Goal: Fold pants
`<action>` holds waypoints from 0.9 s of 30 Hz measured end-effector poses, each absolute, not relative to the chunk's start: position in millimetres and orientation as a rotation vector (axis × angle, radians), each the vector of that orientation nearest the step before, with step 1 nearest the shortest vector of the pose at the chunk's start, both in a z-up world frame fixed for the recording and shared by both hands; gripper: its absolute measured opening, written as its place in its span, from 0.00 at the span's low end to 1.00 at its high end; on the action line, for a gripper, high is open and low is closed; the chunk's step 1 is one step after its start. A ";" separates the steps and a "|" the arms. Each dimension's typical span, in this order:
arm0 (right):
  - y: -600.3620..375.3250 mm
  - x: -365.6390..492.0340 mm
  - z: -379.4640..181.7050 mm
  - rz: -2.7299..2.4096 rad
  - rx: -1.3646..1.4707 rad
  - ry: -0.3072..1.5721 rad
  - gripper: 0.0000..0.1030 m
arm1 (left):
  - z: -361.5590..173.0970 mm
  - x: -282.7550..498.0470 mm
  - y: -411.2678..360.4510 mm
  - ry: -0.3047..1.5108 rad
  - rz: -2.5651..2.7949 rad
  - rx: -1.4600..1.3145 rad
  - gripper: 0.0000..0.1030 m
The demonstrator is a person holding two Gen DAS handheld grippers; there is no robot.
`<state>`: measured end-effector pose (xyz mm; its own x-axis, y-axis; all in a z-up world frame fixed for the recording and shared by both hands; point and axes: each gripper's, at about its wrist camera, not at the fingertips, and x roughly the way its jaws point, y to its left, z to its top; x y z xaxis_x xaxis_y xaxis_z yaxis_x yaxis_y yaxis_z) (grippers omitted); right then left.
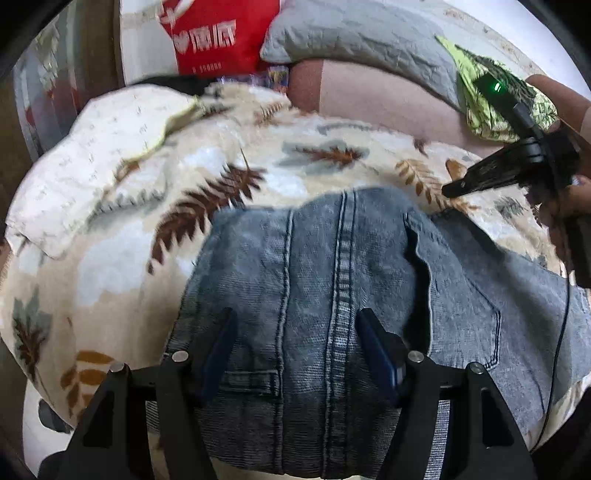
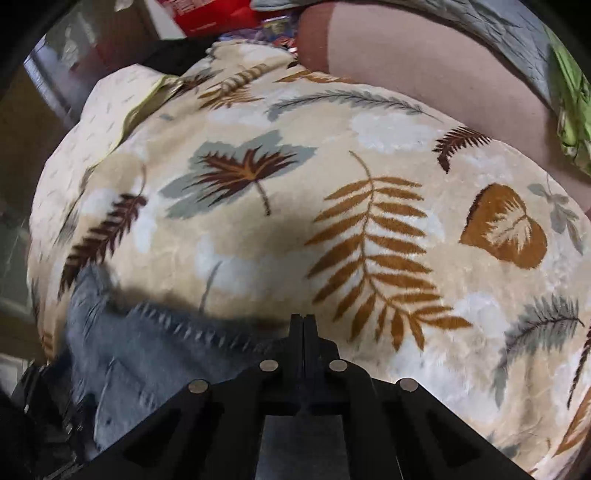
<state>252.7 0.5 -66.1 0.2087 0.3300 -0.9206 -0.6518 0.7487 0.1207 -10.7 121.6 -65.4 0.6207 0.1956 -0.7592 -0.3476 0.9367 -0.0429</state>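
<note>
While a red bag [image 1: 218, 33] printed with white Chinese characters — too blurred to read — leaned at the far side of the bed, grey-blue denim pants [image 1: 332, 295] lay spread on a cream blanket [image 1: 122, 236] patterned with brown, ochre and grey leaves. The left gripper [image 1: 295, 350] hung over the waist end of the pants, its blue-padded fingers [image 1: 380, 354] parted with the centre seam between them, clasping nothing. A back pocket [image 1: 461, 314] showed just right of that seam, and the denim ran on toward the right edge of the left wrist view.

The right gripper [image 2: 303, 325] was pressed fully closed, fingers together; whether any cloth was pinched between them could not be told. It was near the right-hand edge of the pants, a person's hand [image 1: 569, 206] wrapped round its handle and a green light [image 1: 496, 87] glowing on its body. From the right wrist camera the denim [image 2: 147, 350] sat bunched and motion-blurred to the lower left, touching the gripper's base, while broad bare blanket stretched ahead and to the right.

Beyond the blanket's far edge sat a grey quilted pillow [image 1: 362, 33], a pinkish-brown sheet [image 1: 388, 99] and a lime-green patterned cloth [image 1: 491, 96].
</note>
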 end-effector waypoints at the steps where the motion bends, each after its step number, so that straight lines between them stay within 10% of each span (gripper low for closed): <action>1: -3.1 255.5 -67.9 0.697 -0.277 1.178 0.01 | -62.2 -12.1 120.8 0.829 0.323 -0.185 0.67; 7: -46.4 235.2 -50.5 0.717 -0.189 1.149 0.04 | -40.2 -22.7 112.0 0.715 0.373 -0.137 0.67; 14: -39.3 233.5 -78.2 0.745 -0.234 1.228 0.54 | -39.0 -11.9 89.0 0.713 0.297 -0.048 0.70; 18: -19.9 226.6 -83.1 0.832 -0.309 1.233 0.50 | -78.3 2.4 111.8 0.909 0.312 -0.166 0.72; 21: -6.0 230.1 -92.7 0.802 -0.407 1.263 0.12 | -76.4 2.8 114.2 0.904 0.309 -0.160 0.72; 27: 3.5 243.6 -93.2 0.739 -0.420 1.235 0.05 | -78.4 1.4 116.7 0.904 0.305 -0.169 0.72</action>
